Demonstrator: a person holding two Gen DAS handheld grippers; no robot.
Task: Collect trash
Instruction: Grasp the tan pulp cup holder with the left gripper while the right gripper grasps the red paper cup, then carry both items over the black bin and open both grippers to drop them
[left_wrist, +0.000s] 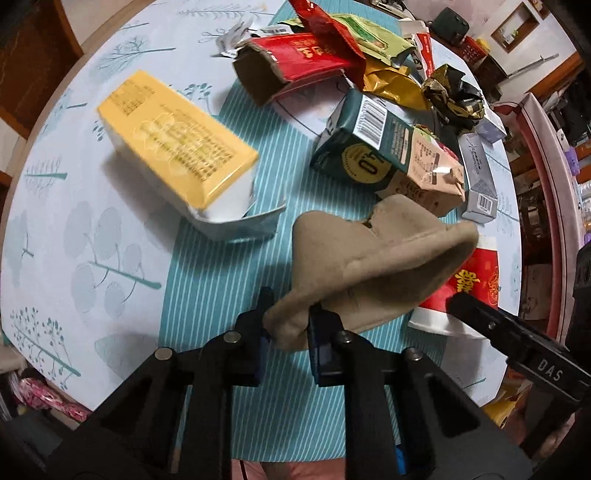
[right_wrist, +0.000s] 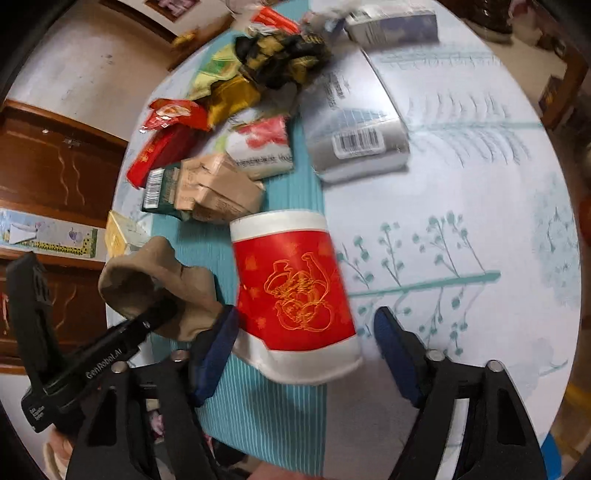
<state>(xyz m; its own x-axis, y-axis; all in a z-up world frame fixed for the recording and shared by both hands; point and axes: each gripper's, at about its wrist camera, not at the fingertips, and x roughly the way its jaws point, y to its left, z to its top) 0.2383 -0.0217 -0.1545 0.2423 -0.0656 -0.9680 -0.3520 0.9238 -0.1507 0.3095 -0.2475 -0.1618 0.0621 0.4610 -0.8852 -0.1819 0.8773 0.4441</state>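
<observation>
Left gripper (left_wrist: 286, 332): jaws clenched on the near corner of a crumpled brown pulp tray piece (left_wrist: 373, 266), which rises from the pads and fans out over the striped teal runner (left_wrist: 221, 280) down the middle of the desk (left_wrist: 74, 221).

Right gripper (right_wrist: 306, 350): jaws released, standing either side of a red-and-white paper cup (right_wrist: 295, 288) lying on its side near the desk's near edge. Left pad touches or nearly touches the cup's flank; right pad stands clear of it.

Pulp piece: dull tan, soft-edged, torn notch along its far rim. Cup: red band with gold line drawing, white ends, rim slightly squashed.

Left wrist view alone shows a yellow-topped box (left_wrist: 177, 147) toward the desk's left side, and a dark green carton (left_wrist: 362, 144) with a barcode nearer the middle. Right wrist view alone shows a grey barcoded box (right_wrist: 354, 125) beyond the cup. Both show the wrapper heap (left_wrist: 351, 44) toward the far edge.
</observation>
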